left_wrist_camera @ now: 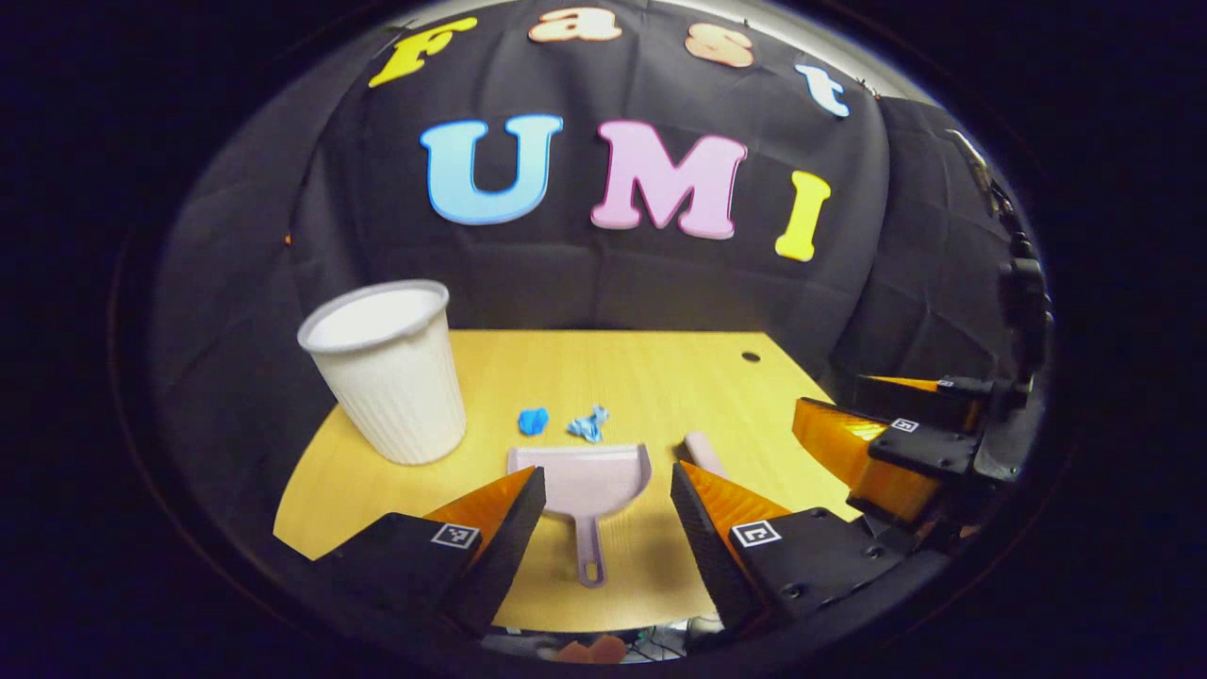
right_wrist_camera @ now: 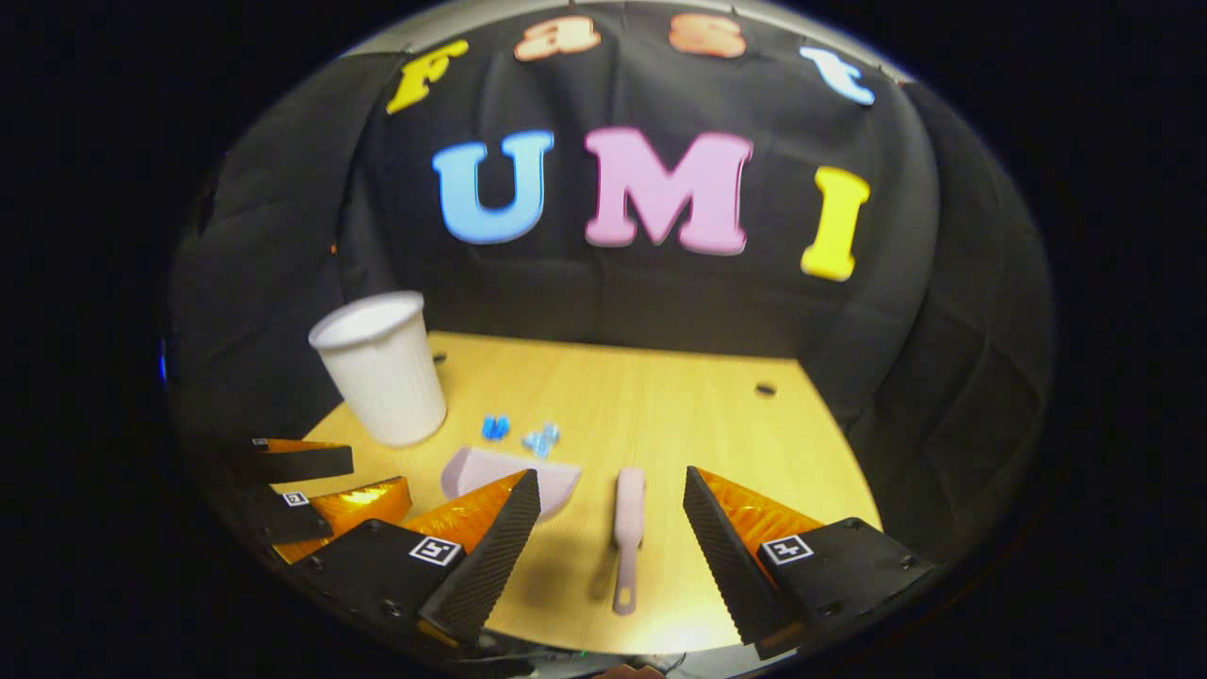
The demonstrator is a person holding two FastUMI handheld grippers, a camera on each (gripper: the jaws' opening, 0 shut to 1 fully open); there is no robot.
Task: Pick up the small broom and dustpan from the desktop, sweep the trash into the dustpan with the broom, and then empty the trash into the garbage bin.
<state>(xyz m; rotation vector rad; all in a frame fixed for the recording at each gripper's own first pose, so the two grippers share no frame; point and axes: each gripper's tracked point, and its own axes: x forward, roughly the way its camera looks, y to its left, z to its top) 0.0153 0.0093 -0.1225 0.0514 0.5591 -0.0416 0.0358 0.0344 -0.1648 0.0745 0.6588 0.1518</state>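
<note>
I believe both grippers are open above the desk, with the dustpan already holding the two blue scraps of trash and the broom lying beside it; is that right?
Not quite: the dustpan is empty. The left gripper view shows the two blue scraps on the desk just beyond its front edge. The rest holds: left gripper and right gripper are open, and the broom lies beside the dustpan.

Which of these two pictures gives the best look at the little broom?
The right gripper view: the small broom lies whole on the desk, between that hand-held gripper's open fingers. In the left gripper view only its tip peeks past a finger.
</note>
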